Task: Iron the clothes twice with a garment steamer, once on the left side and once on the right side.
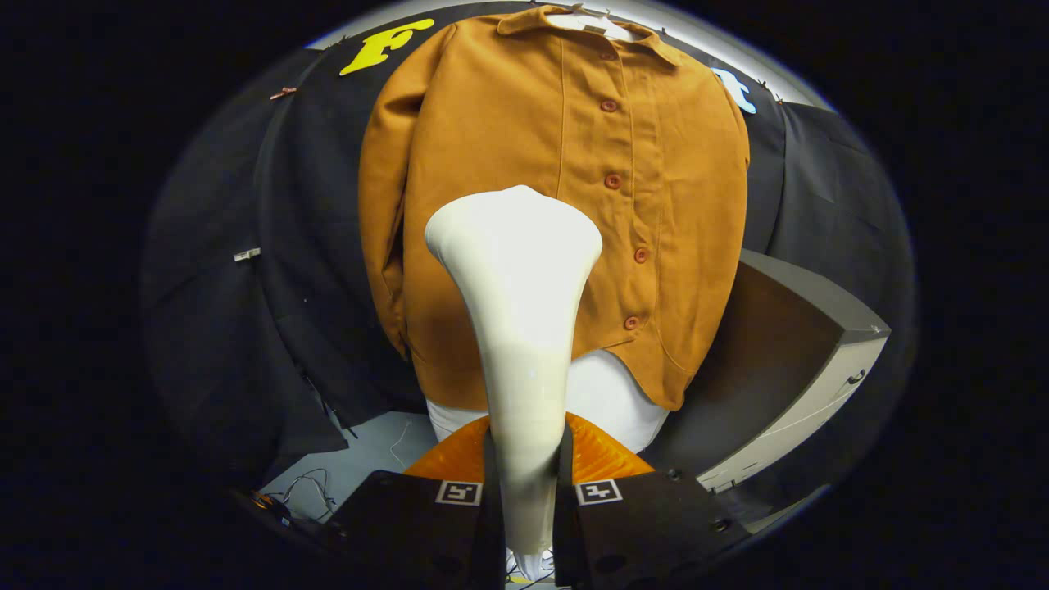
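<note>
My hand-held gripper (524, 492) at bottom centre is clenched on the white steamer (516, 328), both fingers (426, 524) pressing its handle. Its head rises mid-frame against the brown shirt (492, 139), which hangs at top centre. The steamer hides the shirt's lower middle; the hem partly covers something white.

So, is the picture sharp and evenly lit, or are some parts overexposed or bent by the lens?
Gripper view: the white steamer, held between both fingers of the claw, glares almost featureless at its head; the brown jacket is sharp and evenly lit; the fisheye bulges the jacket and curves the grey cabinet beside it.
</note>
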### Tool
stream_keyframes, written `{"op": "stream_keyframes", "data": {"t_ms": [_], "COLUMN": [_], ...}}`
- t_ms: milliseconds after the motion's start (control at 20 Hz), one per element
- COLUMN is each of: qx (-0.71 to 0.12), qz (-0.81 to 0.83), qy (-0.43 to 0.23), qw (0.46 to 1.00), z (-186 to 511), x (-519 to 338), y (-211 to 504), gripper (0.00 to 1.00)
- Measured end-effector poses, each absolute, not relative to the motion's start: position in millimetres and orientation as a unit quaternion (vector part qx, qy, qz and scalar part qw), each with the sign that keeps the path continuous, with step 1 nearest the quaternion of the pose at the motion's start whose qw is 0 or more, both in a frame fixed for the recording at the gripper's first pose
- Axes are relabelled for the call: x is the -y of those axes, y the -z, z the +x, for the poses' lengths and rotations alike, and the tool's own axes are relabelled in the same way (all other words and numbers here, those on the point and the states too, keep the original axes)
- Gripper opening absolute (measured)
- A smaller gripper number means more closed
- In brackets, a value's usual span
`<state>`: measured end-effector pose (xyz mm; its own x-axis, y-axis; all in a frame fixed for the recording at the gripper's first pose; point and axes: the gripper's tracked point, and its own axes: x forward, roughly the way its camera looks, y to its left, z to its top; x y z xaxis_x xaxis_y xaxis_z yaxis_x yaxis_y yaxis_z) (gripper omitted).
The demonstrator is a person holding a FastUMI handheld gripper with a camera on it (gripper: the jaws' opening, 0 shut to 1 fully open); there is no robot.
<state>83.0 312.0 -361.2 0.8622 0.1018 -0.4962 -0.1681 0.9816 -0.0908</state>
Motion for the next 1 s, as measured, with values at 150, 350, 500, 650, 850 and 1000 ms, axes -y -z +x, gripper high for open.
{"op": "stream_keyframes", "data": {"t_ms": [150, 350, 500, 650, 850, 1000], "qx": [-0.244, -0.232, -0.216, -0.192, -0.159, -0.14], "qz": [-0.053, -0.04, -0.04, -0.041, -0.048, -0.042], "qy": [-0.087, -0.095, -0.094, -0.096, -0.103, -0.099], "qw": [0.965, 0.967, 0.971, 0.976, 0.981, 0.984], "z": [66.0, 50.4, 43.3, 33.9, 18.1, 4.6], "x": [-297.1, -272.2, -253.7, -240.6, -227.5, -215.7], "y": [325.3, 276.3, 239.3, 201.9, 158.4, 131.2], "gripper": [0.27, 0.27, 0.26, 0.27, 0.26, 0.26]}}
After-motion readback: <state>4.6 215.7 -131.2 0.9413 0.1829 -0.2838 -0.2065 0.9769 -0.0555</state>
